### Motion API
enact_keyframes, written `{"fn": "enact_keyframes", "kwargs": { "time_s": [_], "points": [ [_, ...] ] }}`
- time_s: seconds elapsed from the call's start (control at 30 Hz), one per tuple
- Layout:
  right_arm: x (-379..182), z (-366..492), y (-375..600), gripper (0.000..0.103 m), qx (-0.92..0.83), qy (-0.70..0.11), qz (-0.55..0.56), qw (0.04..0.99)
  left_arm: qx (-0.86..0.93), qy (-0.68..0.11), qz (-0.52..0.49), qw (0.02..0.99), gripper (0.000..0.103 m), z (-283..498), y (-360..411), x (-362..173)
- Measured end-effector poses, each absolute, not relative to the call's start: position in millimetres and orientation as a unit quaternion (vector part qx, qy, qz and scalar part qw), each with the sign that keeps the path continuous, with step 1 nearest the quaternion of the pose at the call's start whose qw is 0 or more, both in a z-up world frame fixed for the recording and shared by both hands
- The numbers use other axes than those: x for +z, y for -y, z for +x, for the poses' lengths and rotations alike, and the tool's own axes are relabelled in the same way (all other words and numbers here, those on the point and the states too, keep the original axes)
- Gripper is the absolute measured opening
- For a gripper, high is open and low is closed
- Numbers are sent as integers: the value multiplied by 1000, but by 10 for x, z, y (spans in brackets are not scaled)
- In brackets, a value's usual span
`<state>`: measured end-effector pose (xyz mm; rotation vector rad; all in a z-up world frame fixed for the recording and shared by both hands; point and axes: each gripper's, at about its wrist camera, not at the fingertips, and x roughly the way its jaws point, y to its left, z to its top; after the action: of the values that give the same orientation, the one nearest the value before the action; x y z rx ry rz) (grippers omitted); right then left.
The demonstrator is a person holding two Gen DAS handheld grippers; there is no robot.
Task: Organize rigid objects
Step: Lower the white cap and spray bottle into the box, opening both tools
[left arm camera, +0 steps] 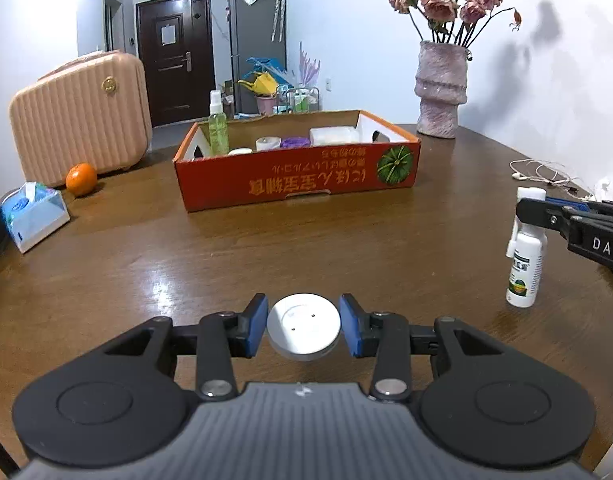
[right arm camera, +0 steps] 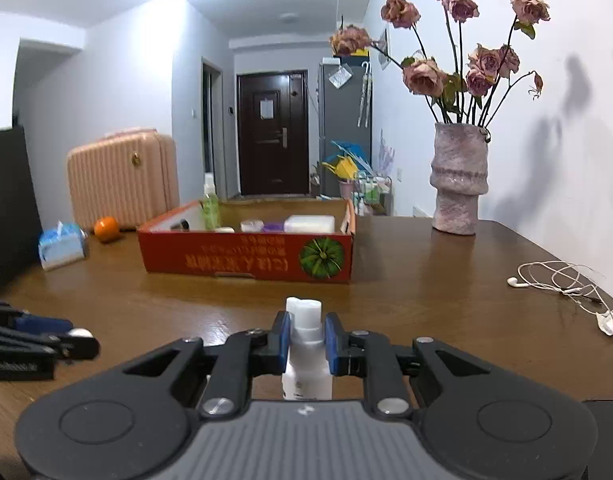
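My left gripper point(left arm camera: 303, 330) is shut on a round white disc-shaped container point(left arm camera: 303, 327), its blue pads against both sides, low over the brown table point(left arm camera: 226, 248). My right gripper point(right arm camera: 306, 338) is shut on the neck of a white spray bottle point(right arm camera: 306, 368); the same bottle point(left arm camera: 524, 264) stands upright on the table at the right of the left wrist view. The red cardboard box point(left arm camera: 298, 180) lies ahead at mid-table and holds a green spray bottle point(left arm camera: 218, 128), a white box point(left arm camera: 332, 135) and small jars. In the right wrist view the box point(right arm camera: 246, 258) is ahead left.
A pink vase with dried roses point(left arm camera: 440, 92) stands behind the box at right. White earphones point(right arm camera: 558, 280) lie at the table's right edge. An orange point(left arm camera: 81, 179), a tissue box point(left arm camera: 34, 216) and a pink suitcase point(left arm camera: 80, 136) are at left.
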<state>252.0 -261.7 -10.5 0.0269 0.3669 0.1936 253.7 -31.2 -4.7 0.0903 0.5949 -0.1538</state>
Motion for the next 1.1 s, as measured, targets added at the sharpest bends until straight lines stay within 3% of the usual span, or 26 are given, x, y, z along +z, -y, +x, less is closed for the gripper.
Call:
{"fn": "enact_keyframes", "kwargs": {
  "time_s": [0.23, 0.47, 0.73, 1.1],
  "points": [
    [133, 2899, 2531, 18, 135, -161, 28, 977, -111, -272, 47, 955, 40, 3124, 282, 236],
    [455, 4091, 2332, 18, 163, -147, 64, 974, -132, -292, 25, 947, 40, 4564, 295, 550],
    [274, 5328, 2169, 18, 123, -159, 90, 976, -110, -373, -4, 921, 40, 5901, 305, 190],
    [-105, 5622, 2046, 20, 110, -172, 45, 978, -107, -395, 12, 912, 40, 6173, 381, -126]
  ]
}}
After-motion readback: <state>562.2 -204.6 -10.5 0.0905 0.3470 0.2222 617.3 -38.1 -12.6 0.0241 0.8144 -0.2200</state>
